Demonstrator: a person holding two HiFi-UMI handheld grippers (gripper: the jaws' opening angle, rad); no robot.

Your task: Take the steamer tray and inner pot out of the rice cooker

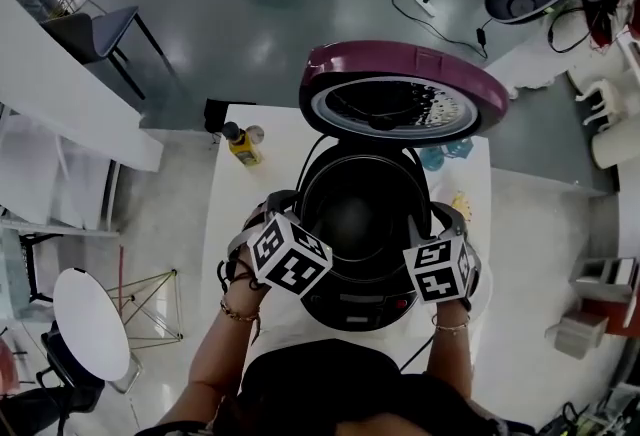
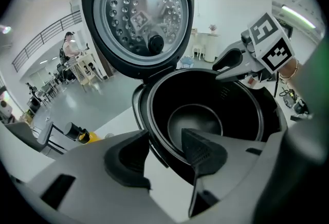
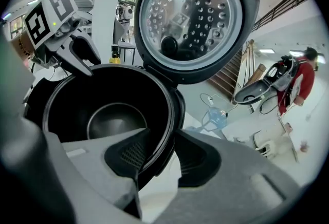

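The rice cooker (image 1: 360, 302) stands on the white table with its purple lid (image 1: 400, 74) raised at the back. Its black inner pot (image 1: 350, 214) sits inside, and only the dark bottom shows (image 2: 195, 120) (image 3: 110, 115). My left gripper (image 1: 285, 212) (image 2: 163, 138) straddles the pot's left rim, one pad inside and one outside, open with a gap to the outer pad. On the opposite rim, my right gripper (image 1: 440, 222) (image 3: 162, 135) stands the same way, open, its pads close to the rim. Each gripper shows across the pot in the other's view.
A yellow bottle (image 1: 240, 144) stands on the table (image 1: 250, 194) left of the cooker, and a bluish item (image 1: 440, 156) behind it to the right. A chair (image 1: 100, 29), a round white stool (image 1: 90, 324) and a floor cable (image 1: 430, 4) lie around the table.
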